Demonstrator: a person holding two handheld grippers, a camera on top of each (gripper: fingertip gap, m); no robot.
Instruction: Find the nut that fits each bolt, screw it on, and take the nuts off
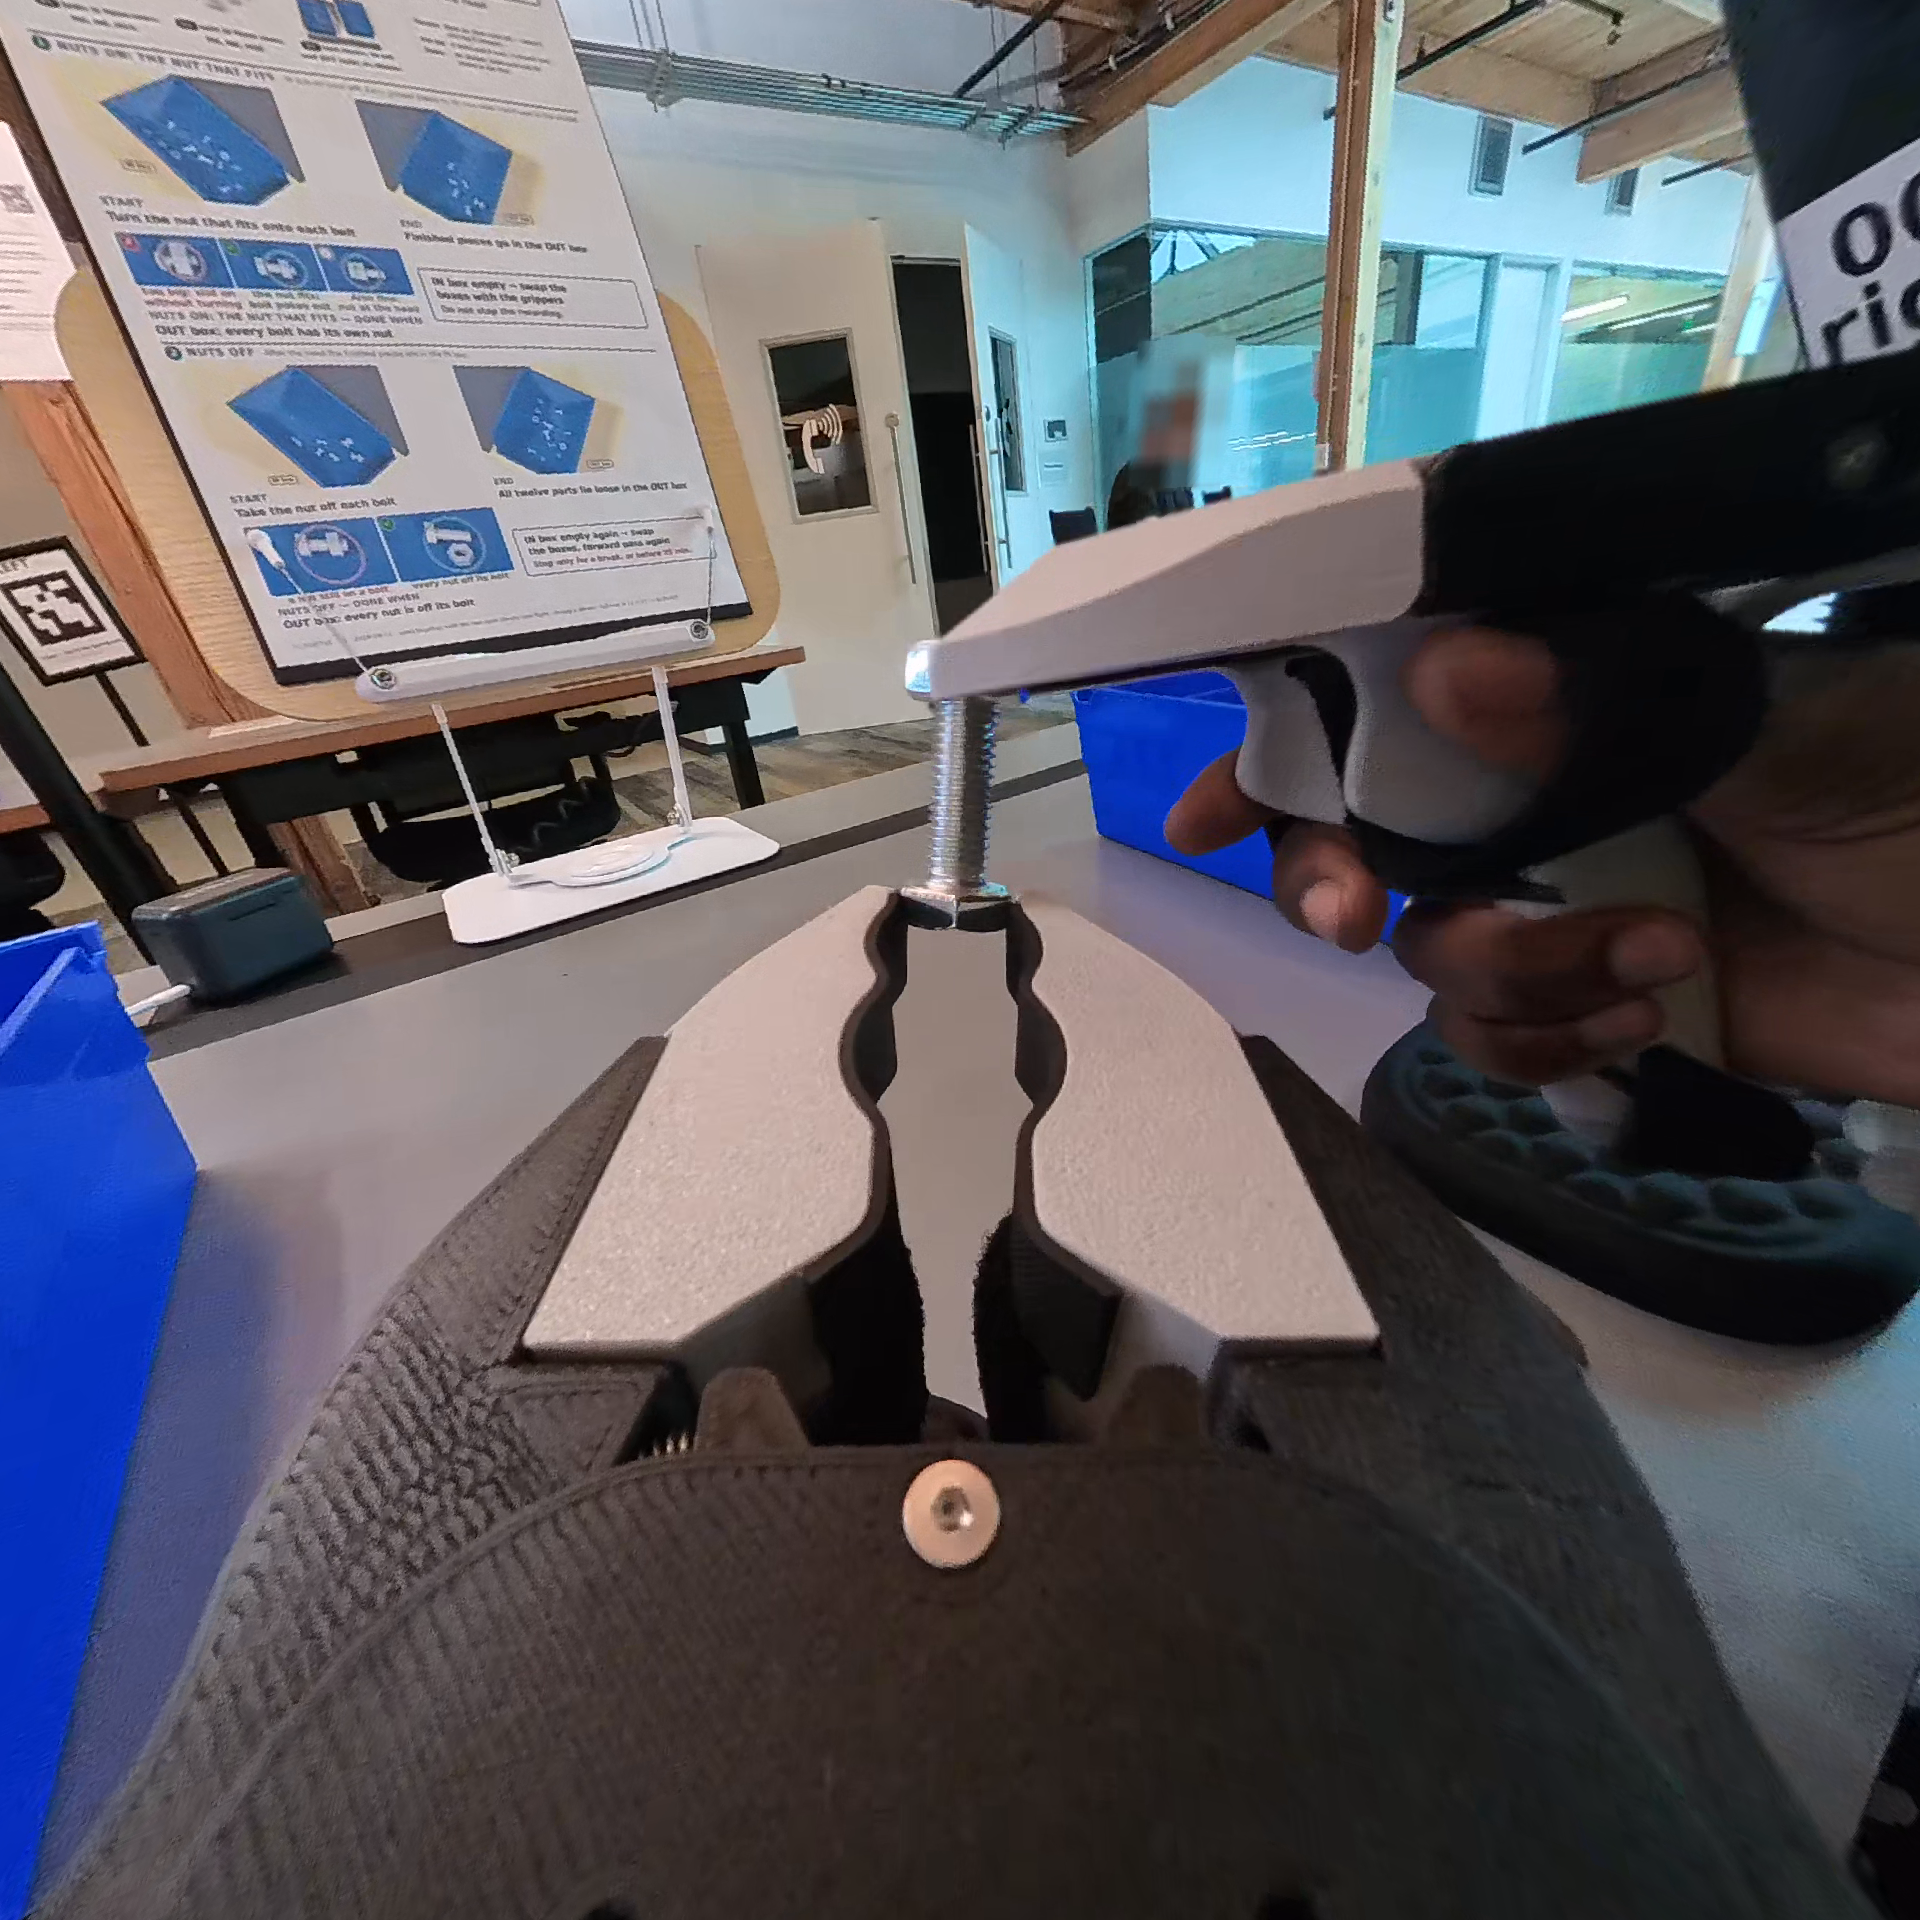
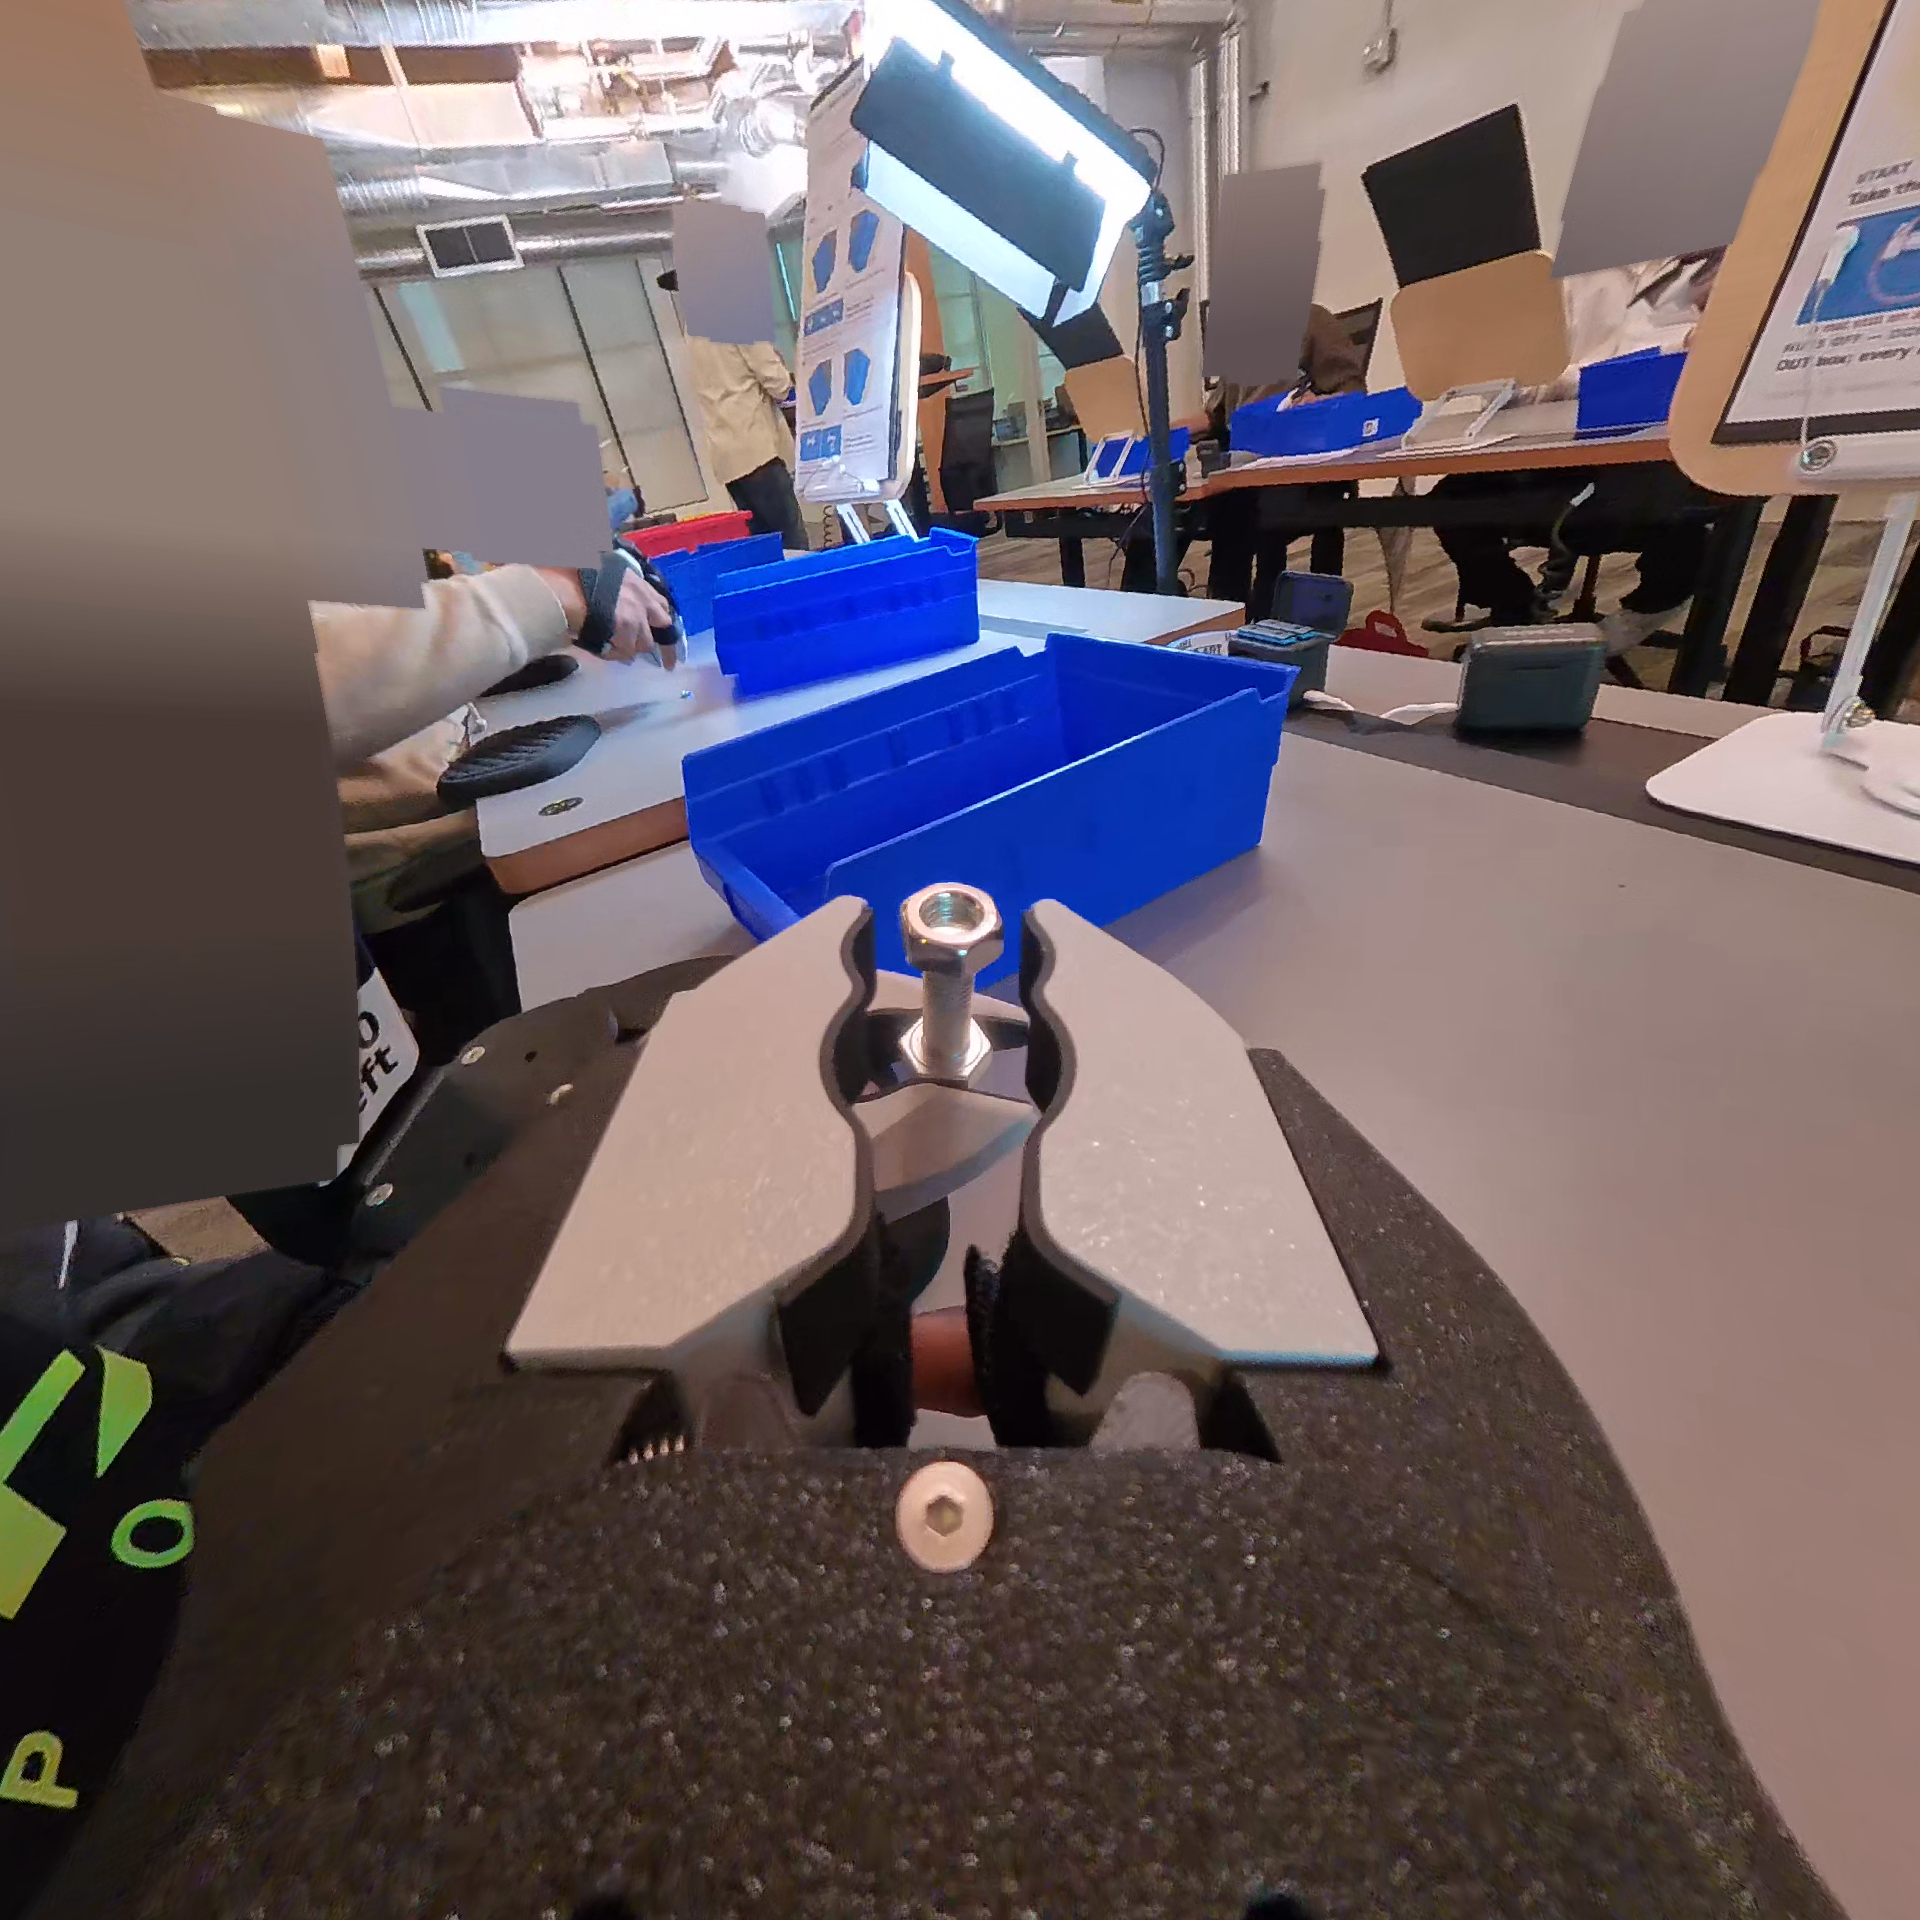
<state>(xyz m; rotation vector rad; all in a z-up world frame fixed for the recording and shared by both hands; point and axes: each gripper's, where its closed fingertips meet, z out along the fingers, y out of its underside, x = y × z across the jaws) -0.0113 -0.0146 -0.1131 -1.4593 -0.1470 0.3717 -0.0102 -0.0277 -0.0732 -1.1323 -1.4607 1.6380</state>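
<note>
In the left wrist view my left gripper (image 1: pixel 954 914) is shut on the hex head of a silver bolt (image 1: pixel 961 790) and holds it upright above the grey table (image 1: pixel 416 1091). The right gripper's finger (image 1: pixel 1195 592) lies over the bolt's top end. In the right wrist view a silver nut (image 2: pixel 951 928) sits on the end of the bolt's thread (image 2: pixel 943 1013). My right gripper (image 2: pixel 948 935) has its fingertips on either side of the nut, with a gap showing between each pad and the nut, so it is open. The left gripper's finger (image 2: pixel 935 1132) shows below the bolt's head (image 2: pixel 943 1062).
A blue bin (image 2: pixel 1039 790) stands on the table just beyond the bolt, and it also shows in the left wrist view (image 1: pixel 1153 769). Another blue bin (image 1: pixel 73 1195) is at the left. A dark padded rest (image 1: pixel 1642 1216) lies at the right. An instruction board (image 1: pixel 395 343) on a white stand (image 1: pixel 613 862) stands behind. The gap from one gripper's tips to the other's is roughly 4 cm.
</note>
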